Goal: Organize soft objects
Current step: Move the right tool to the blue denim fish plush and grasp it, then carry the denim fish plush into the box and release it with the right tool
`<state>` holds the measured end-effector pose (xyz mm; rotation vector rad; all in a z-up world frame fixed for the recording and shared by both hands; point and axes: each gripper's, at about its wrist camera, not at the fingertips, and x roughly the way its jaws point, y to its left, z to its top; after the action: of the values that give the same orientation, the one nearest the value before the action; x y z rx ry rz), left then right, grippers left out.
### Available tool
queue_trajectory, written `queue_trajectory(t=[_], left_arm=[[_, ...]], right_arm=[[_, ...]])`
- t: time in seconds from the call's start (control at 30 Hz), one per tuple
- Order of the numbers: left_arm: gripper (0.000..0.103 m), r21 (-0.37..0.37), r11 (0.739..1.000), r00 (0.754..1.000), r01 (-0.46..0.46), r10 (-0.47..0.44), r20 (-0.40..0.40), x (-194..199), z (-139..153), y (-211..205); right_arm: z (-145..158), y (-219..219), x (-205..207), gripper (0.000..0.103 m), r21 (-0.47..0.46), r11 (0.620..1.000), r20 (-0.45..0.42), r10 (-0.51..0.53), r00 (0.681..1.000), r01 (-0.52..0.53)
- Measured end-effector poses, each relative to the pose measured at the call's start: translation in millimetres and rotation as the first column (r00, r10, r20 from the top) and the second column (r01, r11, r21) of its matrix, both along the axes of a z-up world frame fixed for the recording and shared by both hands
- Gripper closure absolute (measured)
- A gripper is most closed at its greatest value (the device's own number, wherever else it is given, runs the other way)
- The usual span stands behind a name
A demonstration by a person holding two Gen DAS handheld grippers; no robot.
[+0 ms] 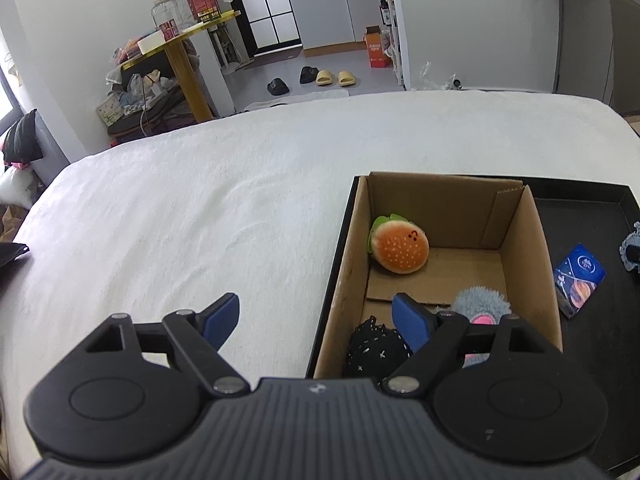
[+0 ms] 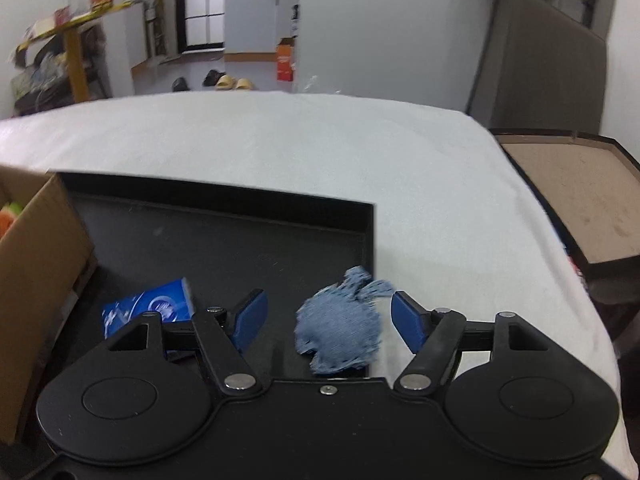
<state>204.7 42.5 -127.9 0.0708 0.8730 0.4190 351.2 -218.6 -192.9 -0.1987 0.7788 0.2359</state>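
Observation:
A cardboard box (image 1: 532,236) stands in a black tray (image 1: 600,320) on the white bed. Inside it lie an orange burger plush (image 1: 400,250), a grey fuzzy plush with pink (image 1: 482,304) and a black patterned soft item (image 1: 374,350). My left gripper (image 1: 320,316) is open and empty, straddling the box's left wall. My right gripper (image 2: 326,320) is open over the tray (image 2: 240,236), with a blue denim soft toy (image 2: 340,332) lying between its fingers near the tray's right edge. A blue packet (image 2: 148,312) lies in the tray; it also shows in the left wrist view (image 1: 580,276).
The white bedcover (image 1: 200,208) spreads left and behind the tray. A brown flat box (image 2: 580,196) sits off the bed's right side. A yellow table (image 1: 180,44) with clutter and slippers (image 1: 336,78) are on the floor beyond.

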Motion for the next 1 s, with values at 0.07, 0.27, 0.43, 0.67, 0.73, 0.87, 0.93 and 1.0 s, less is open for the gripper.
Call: queue_trajectory(t=[0.07, 0.27, 0.43, 0.67, 0.73, 0.87, 0.93, 1.0], left_arm=[[0.021, 0.003, 1.0, 1.0, -0.001, 0.001, -0.005, 1, -1, -1], [0.021, 0.007, 1.0, 1.0, -0.002, 0.002, -0.005, -2, -1, -2], [0.021, 0.004, 1.0, 1.0, -0.01, 0.01, -0.002, -4, 3, 1], [0.021, -0.016, 0.999, 0.999, -0.03, 0.03, 0.012, -12, 8, 11], [0.021, -0.022, 0.999, 0.999, -0.03, 0.03, 0.013, -14, 8, 13], [0.021, -0.018, 1.0, 1.0, -0.024, 0.024, 0.01, -16, 4, 13], [0.021, -0.014, 1.0, 1.0, -0.019, 0.02, 0.011, -17, 3, 13], [0.021, -0.007, 1.0, 1.0, -0.015, 0.016, 0.013, -18, 2, 12]], right_arm=[[-5, 5, -3, 0.036, -0.048, 0.999, -0.002, 0.018, 1.0, -0.018], [-16, 15, -11, 0.066, -0.233, 0.971, 0.023, 0.057, 0.998, -0.05], [-8, 8, -11, 0.08, -0.211, 0.977, 0.015, 0.038, 0.999, -0.034], [7, 10, -21, 0.081, -0.159, 0.987, 0.029, 0.044, 0.999, -0.039], [9, 11, -20, 0.081, -0.145, 0.988, 0.025, 0.049, 0.998, -0.045], [15, 15, -29, 0.081, -0.132, 0.99, 0.025, 0.06, 0.998, -0.056], [17, 15, -31, 0.081, -0.124, 0.991, 0.025, 0.057, 0.998, -0.054], [20, 16, -32, 0.081, -0.117, 0.992, 0.032, 0.047, 0.998, -0.043]])
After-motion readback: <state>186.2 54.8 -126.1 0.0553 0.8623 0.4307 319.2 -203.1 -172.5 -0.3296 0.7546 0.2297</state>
